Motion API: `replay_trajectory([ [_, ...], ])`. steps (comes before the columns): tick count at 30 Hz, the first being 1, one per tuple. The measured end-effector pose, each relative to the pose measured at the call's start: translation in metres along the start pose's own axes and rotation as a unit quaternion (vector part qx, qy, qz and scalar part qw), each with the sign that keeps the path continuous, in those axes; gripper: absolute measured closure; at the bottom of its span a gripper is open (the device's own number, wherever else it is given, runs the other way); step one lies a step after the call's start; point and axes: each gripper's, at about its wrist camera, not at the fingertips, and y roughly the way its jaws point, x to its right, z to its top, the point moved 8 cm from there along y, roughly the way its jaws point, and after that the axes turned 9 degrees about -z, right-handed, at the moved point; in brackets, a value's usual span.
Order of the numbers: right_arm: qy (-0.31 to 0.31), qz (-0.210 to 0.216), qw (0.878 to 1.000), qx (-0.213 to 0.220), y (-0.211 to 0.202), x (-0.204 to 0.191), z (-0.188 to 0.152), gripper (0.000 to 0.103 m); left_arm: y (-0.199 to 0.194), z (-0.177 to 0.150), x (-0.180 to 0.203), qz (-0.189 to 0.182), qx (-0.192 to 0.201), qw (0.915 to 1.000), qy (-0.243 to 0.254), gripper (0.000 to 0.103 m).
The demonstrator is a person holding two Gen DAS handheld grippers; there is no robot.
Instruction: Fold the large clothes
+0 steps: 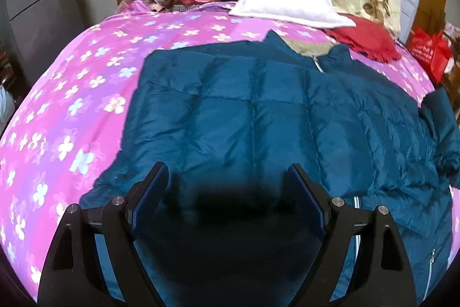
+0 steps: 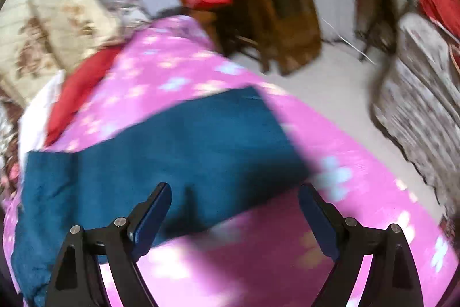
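Jacket (image 1: 258,105), a blue quilted one, lies spread on the pink flowered bedspread (image 1: 72,105), its collar toward the white pillow (image 1: 281,5) and its zipper running down past the left gripper (image 1: 230,177). That gripper hangs over the jacket's near half with jaws apart and nothing between them. The right gripper (image 2: 234,197), in a blurred view, is over a blue sleeve or side panel that sticks out from the jacket onto the bedspread; its jaws are also apart and empty. Judging by this, the folding is at an early step: the next move calls for pinching that outlying part and carrying it in over the jacket's body.
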Motion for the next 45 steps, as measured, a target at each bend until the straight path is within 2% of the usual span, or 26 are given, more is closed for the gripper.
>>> replay_trajectory([
  [1,0.021,0.007,1.0,-0.005,0.009,0.012,0.002,0.014,0.003,-0.001,0.002,-0.001,-0.004,1.0,0.002,0.018],
  [3,0.025,0.029,0.999,0.012,0.016,0.013,0.012,0.011,0.007,-0.004,0.002,0.001,-0.01,0.9999,0.004,0.018],
  [7,-0.026,0.052,0.998,0.011,0.027,-0.02,0.014,0.0,0.012,-0.007,0.001,0.004,-0.017,0.9998,0.002,0.018],
  [10,-0.067,0.091,0.993,0.02,0.023,-0.048,0.008,0.0,0.013,-0.009,0.001,0.006,-0.017,0.9998,0.002,0.018],
  [12,-0.056,0.125,0.99,0.032,0.021,-0.054,0.008,0.001,0.014,-0.009,0.001,0.008,-0.019,0.9998,0.002,0.018],
  [13,-0.05,0.13,0.99,0.037,0.02,-0.053,0.009,0.004,0.015,-0.01,0.001,0.008,-0.021,0.9997,0.003,0.018],
  [15,-0.05,0.113,0.992,0.042,0.023,-0.053,0.011,0.023,0.017,-0.011,0.0,0.008,-0.024,0.9997,0.001,0.018],
  [19,-0.12,0.019,0.992,0.042,0.027,-0.059,0.011,0.049,0.018,-0.011,0.0,0.007,-0.027,0.9996,0.001,0.018],
  [20,-0.133,0.017,0.99,0.04,0.025,-0.06,0.01,0.068,0.018,-0.011,0.0,0.007,-0.027,0.9996,0.001,0.018],
  [21,-0.137,0.021,0.989,0.042,0.022,-0.064,0.01,0.077,0.018,-0.011,0.0,0.007,-0.028,0.9996,0.0,0.018],
  [24,-0.135,-0.031,0.986,0.089,-0.003,-0.055,0.016,0.08,0.017,-0.01,-0.002,0.009,-0.028,0.9996,-0.002,0.018],
  [27,-0.122,-0.099,0.978,0.136,-0.04,-0.031,0.03,0.08,0.014,-0.009,-0.008,0.013,-0.026,0.9995,-0.012,0.018],
  [31,-0.119,-0.137,0.963,0.197,-0.101,-0.018,0.05,0.08,0.003,-0.002,-0.018,0.015,-0.011,0.9994,-0.027,0.018],
  [34,-0.142,-0.146,0.951,0.234,-0.139,-0.037,0.056,0.08,-0.006,0.003,-0.026,0.013,0.0,0.9992,-0.037,0.018],
  [36,-0.162,-0.134,0.943,0.259,-0.166,-0.062,0.054,0.08,-0.009,0.005,-0.031,0.012,0.001,0.999,-0.043,0.018],
  [40,-0.2,-0.047,0.937,0.283,-0.211,-0.145,0.024,0.08,-0.008,0.005,-0.043,0.018,-0.005,0.9985,-0.051,0.018],
  [43,-0.255,0.031,0.923,0.285,-0.231,-0.231,-0.032,0.08,-0.006,0.004,-0.051,0.014,-0.012,0.998,-0.06,0.018],
  [45,-0.288,0.083,0.916,0.269,-0.236,-0.284,-0.075,0.08,-0.006,0.005,-0.056,0.015,-0.015,0.9975,-0.067,0.018],
])
